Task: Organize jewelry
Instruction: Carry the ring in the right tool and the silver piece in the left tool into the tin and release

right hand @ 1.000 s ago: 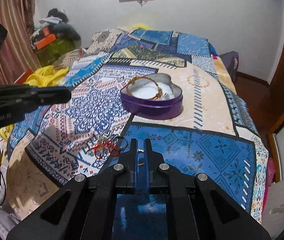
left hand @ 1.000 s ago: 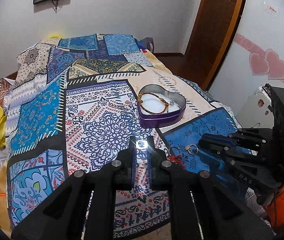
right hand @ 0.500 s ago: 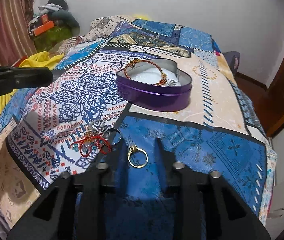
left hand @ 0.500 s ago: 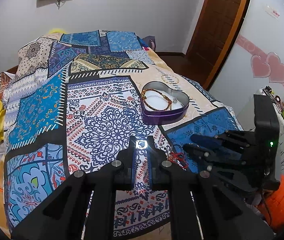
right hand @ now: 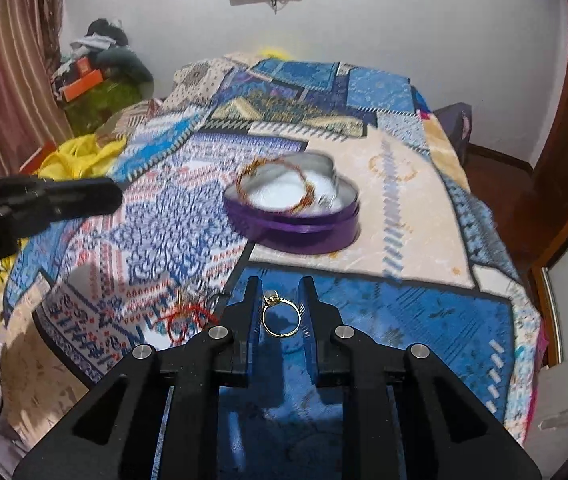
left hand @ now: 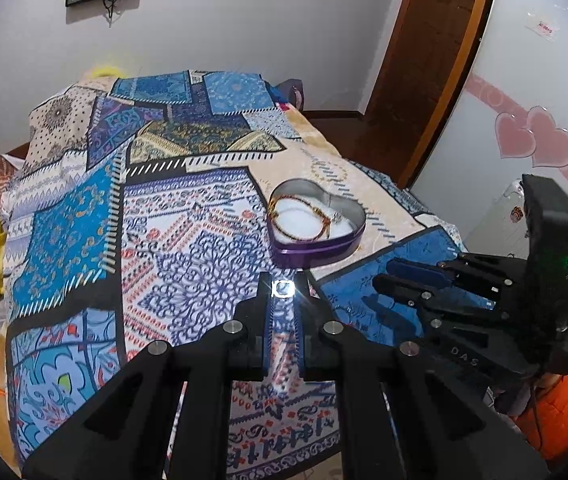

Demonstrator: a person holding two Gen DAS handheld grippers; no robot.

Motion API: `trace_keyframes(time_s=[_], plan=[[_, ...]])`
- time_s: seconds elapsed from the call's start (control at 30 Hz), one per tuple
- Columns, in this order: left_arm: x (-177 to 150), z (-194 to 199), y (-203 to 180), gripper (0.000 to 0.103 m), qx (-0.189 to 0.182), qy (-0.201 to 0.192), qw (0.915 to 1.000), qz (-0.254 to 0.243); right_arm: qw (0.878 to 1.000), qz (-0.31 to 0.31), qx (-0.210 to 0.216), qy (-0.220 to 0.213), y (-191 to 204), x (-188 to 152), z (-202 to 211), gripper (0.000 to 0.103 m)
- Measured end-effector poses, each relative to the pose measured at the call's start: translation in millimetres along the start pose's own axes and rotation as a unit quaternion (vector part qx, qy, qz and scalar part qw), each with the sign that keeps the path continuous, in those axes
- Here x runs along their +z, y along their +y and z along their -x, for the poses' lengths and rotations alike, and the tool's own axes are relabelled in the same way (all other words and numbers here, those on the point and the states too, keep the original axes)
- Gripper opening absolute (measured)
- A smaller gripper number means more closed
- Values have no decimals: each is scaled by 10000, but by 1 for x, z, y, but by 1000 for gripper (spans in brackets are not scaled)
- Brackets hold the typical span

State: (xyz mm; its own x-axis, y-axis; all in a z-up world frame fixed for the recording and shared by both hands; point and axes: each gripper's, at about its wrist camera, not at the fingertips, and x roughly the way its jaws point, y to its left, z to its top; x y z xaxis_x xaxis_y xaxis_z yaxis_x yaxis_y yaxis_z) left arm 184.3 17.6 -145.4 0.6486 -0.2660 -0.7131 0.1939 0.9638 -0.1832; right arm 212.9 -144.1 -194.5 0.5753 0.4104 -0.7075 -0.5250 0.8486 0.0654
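Observation:
A purple heart-shaped tin (left hand: 316, 246) (right hand: 296, 232) stands on the patterned bedspread with a red-gold bracelet (left hand: 304, 216) inside. My left gripper (left hand: 283, 289) is shut on a small shiny silver ring (left hand: 283, 289), held above the bedspread short of the tin. My right gripper (right hand: 280, 314) is shut on a gold ring (right hand: 280, 316), held between its blue pads above the blue patch. It shows at right in the left wrist view (left hand: 388, 276). A red string piece and other small jewelry (right hand: 184, 314) lie left of the right gripper.
The bed (left hand: 84, 240) fills the view, its near edge below the grippers. A yellow cloth (right hand: 80, 156) lies at the left side. A wooden door (left hand: 424, 60) and a white wall with pink hearts (left hand: 532, 144) stand to the right.
The right gripper opened around the gold ring on the bedspread, then closed on it and lifted it. The left gripper kept its silver ring and shifted slightly.

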Motion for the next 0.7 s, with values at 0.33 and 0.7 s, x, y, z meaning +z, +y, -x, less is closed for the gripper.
trace_keyframes(time_s=[0.33, 0.7], plan=[[21, -10, -3, 8, -3, -116, 9999, -29, 9990, -99, -50, -427, -6, 32, 9, 17], [34, -28, -1, 8, 8, -96, 9999, -31, 9976, -143, 153, -660, -6, 57, 2, 17]])
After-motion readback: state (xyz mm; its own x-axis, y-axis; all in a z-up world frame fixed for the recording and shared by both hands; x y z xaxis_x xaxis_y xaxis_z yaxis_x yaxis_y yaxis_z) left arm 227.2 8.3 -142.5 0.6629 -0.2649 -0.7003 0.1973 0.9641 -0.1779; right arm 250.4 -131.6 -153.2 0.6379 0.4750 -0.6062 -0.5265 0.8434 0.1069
